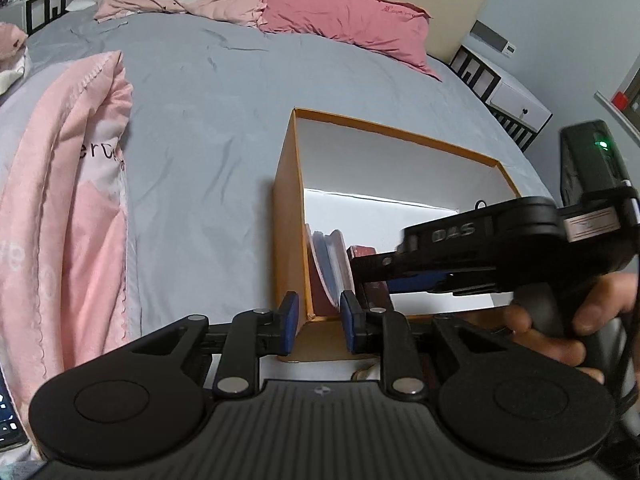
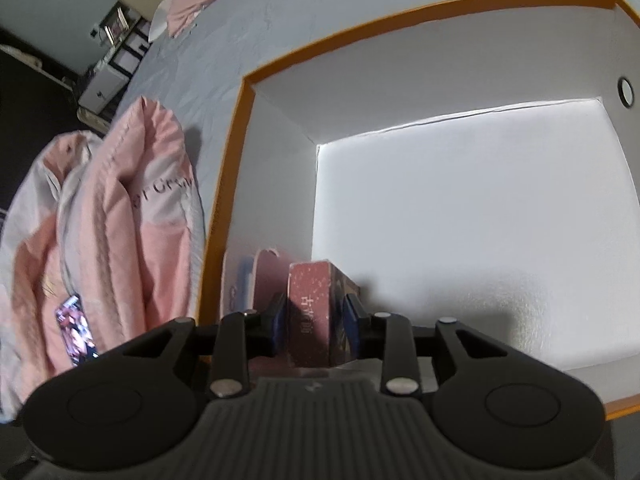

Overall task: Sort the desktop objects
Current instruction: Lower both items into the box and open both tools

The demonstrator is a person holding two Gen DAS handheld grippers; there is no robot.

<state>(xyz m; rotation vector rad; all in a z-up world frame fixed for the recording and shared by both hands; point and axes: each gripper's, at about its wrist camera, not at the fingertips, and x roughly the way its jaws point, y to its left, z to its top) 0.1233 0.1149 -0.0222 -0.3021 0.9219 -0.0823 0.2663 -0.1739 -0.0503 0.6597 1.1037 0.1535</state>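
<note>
An orange box (image 1: 286,216) with a white inside stands on the grey bed. A thin pale booklet (image 1: 330,264) leans against its left wall. My right gripper (image 2: 316,322) is shut on a dark red book (image 2: 308,304) and holds it upright inside the box (image 2: 228,184), beside the booklet (image 2: 266,276). In the left wrist view the right gripper (image 1: 372,268) reaches in from the right, held by a hand. My left gripper (image 1: 318,322) is half open and empty, its fingers either side of the box's near left corner.
A folded pink blanket (image 1: 68,208) lies left of the box, with a small photo card (image 2: 76,330) on it. Pink pillows (image 1: 344,20) lie at the headboard. White bedside cabinets (image 1: 516,108) flank the bed. A keyboard edge (image 1: 8,420) shows at the lower left.
</note>
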